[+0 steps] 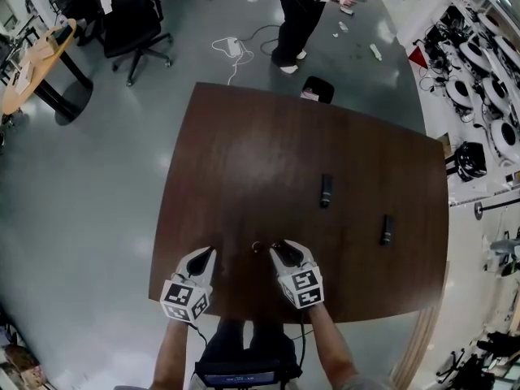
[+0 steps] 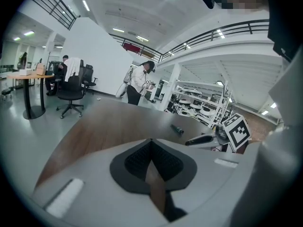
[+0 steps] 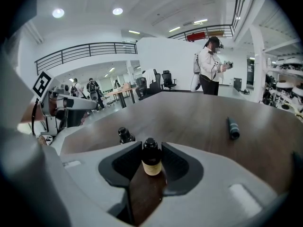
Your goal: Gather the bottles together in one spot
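Observation:
My right gripper [image 1: 281, 250] is shut on a small dark bottle [image 3: 151, 158] with a black cap and a tan label, which stands upright between the pads. A second small bottle [image 3: 125, 135] stands just beyond its left jaw, also seen as the bottle [image 1: 257, 248] near the table's front edge. Two dark bottles lie on their sides farther out: one [image 1: 326, 190] mid-table and one [image 1: 387, 229] to the right. My left gripper [image 1: 206, 255] hovers at the front left, shut with nothing in it [image 2: 151, 143].
The brown table [image 1: 244, 153] ends just below the grippers. A person [image 1: 296, 10] stands past its far edge, with a black object [image 1: 318, 88] at that edge. An office chair [image 1: 134, 23] and a round table [image 1: 32, 67] stand at the back left, equipment racks [image 1: 487, 88] at the right.

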`<state>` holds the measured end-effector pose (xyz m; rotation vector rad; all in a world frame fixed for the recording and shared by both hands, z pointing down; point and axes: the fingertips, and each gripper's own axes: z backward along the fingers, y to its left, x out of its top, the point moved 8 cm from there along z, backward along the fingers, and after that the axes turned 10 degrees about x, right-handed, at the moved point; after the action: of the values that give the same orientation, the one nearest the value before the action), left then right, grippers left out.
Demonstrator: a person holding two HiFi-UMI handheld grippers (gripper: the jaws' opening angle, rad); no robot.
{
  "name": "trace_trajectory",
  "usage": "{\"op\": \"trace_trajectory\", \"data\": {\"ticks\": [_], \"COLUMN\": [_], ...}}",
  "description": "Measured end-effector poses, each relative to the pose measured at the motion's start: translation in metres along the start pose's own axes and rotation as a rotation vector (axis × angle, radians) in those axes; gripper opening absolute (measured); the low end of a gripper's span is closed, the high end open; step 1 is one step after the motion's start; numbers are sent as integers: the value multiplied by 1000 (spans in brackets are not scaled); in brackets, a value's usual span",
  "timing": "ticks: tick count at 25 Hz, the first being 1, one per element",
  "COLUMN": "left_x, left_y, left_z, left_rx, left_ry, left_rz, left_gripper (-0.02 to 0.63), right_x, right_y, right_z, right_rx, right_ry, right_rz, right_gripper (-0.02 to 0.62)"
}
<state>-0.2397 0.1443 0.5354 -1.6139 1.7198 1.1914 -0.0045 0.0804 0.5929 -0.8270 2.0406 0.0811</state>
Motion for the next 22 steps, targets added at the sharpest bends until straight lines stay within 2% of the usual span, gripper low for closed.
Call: {"op": "trace_trajectory", "data": {"ticks": [13, 18, 22], "left_x": [-6, -8, -8], "left_y": [4, 2, 2], "left_z": [4, 6, 8], "left_rx": [-3, -8, -16], "left_ry": [0, 2, 2], "left_rz": [-1, -5, -9], "left_gripper": [2, 2, 2], "right_x": [-5, -10, -9], "right_y": [9, 12, 13], "right_z": [-2, -1, 3], "right_rx": [-2, -9, -24], "right_ry": [17, 10, 13], "right_rz": [28, 55, 46], "right_gripper": [133, 211, 225]}}
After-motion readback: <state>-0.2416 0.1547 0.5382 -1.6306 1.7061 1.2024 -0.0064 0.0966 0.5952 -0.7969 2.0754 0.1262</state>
